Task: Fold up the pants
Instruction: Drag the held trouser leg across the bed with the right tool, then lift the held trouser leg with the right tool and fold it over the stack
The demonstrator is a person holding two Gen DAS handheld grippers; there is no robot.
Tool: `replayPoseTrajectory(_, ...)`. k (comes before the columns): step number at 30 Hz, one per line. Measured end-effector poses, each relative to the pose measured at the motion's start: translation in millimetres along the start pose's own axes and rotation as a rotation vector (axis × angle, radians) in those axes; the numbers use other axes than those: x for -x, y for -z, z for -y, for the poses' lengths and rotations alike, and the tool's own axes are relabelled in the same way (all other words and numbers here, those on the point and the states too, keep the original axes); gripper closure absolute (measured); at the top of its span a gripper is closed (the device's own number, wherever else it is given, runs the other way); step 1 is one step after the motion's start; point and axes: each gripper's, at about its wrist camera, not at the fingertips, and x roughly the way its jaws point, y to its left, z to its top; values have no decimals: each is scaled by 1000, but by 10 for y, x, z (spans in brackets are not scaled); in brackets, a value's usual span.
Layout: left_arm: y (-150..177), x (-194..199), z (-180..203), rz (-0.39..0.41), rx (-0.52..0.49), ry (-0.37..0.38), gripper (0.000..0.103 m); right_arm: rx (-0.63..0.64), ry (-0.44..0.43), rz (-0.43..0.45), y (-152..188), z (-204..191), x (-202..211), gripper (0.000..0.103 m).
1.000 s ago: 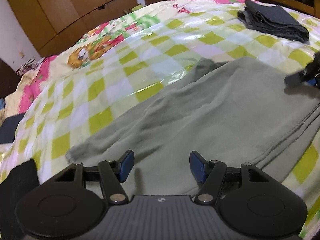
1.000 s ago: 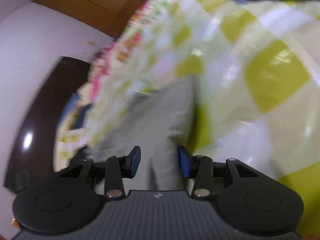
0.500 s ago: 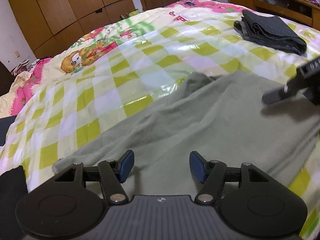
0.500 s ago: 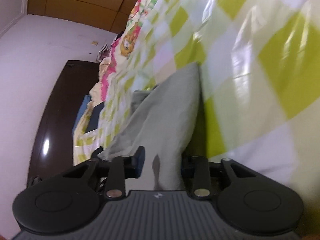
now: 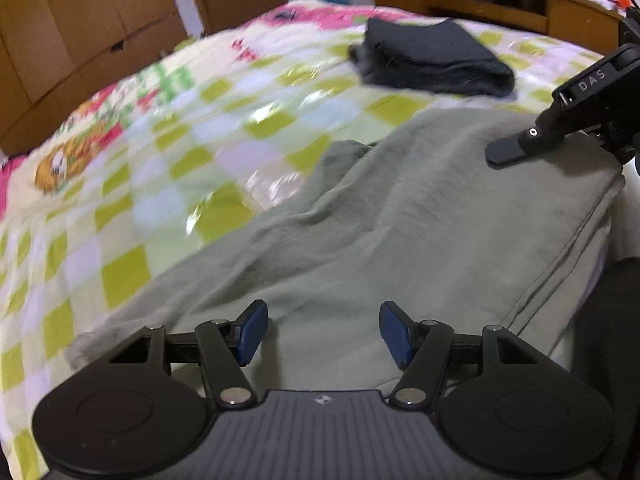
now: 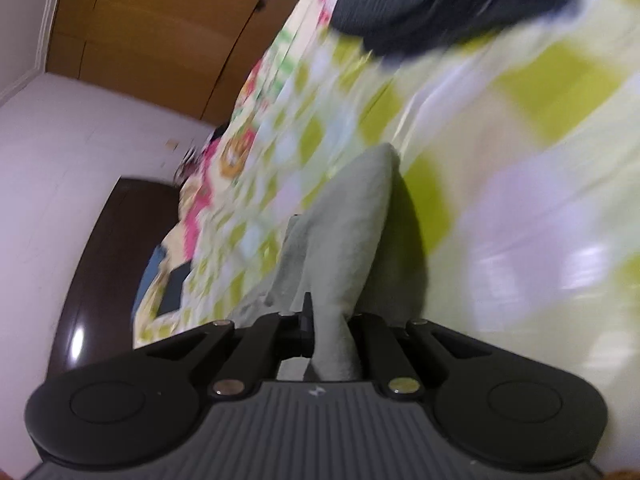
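Observation:
Grey-green pants (image 5: 400, 232) lie spread on the checked bedspread (image 5: 168, 168). My left gripper (image 5: 320, 332) is open, its blue pads just above the near part of the pants, holding nothing. My right gripper (image 6: 330, 332) is shut on a fold of the pants (image 6: 352, 216), which runs away from its jaws. It also shows in the left wrist view (image 5: 560, 116), over the far right part of the pants by the bed edge.
A folded dark garment (image 5: 428, 60) lies further up the bed, also seen in the right wrist view (image 6: 432, 4). Wooden wardrobes (image 5: 80, 32) stand behind the bed, and a wooden shelf (image 5: 500, 4) at the back right.
My right gripper has closed on the pants fabric; it was open one second ago. My left gripper has stayed open over the pants while its view swung towards the folded dark garment.

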Motion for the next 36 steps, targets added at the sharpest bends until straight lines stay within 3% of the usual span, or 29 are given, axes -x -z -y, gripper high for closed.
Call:
replayPoseTrajectory(3, -14, 89, -70, 34, 32, -37, 28, 15, 69, 5, -27, 37, 146, 99)
replayPoseTrajectory(5, 59, 72, -165, 11, 61, -106, 28, 28, 90, 7, -11, 0, 174, 99)
replayPoseTrajectory(8, 239, 18, -238, -28, 61, -200, 28, 40, 64, 35, 19, -161, 207, 99)
replayPoseTrajectory(11, 117, 178, -218, 90, 73, -192, 30, 95, 81, 42, 40, -369, 198, 99)
replayPoseTrajectory(12, 37, 179, -180, 129, 55, -220, 30, 103, 88, 40, 45, -426, 177, 99)
replayPoseTrajectory(14, -79, 63, -152, 145, 41, -252, 30, 105, 103, 47, 43, -503, 159, 99)
replayPoseTrajectory(17, -158, -383, -192, -14, 60, -252, 29, 94, 111, 62, 35, -580, 184, 99)
replayPoseTrajectory(18, -135, -474, -223, -21, 86, -239, 29, 94, 110, 64, 36, -595, 195, 99)
replayPoseTrajectory(25, -29, -153, -333, 79, 146, -243, 27, 114, 127, 67, 49, -754, 220, 99)
replayPoseTrajectory(27, 119, -50, -231, 80, 112, -227, 27, 115, 127, 73, 31, -808, 226, 99)
replayPoseTrajectory(31, 356, 201, 63, 167, 10, -265, 27, 154, 160, 66, 34, -981, 151, 99)
replayPoseTrajectory(33, 433, 103, 163, 100, -42, -235, 29, 171, 175, 61, 45, -1074, 102, 99)
replayPoseTrajectory(36, 478, 177, 159, 131, -40, -233, 29, 205, 188, 59, 71, -1270, 29, 99)
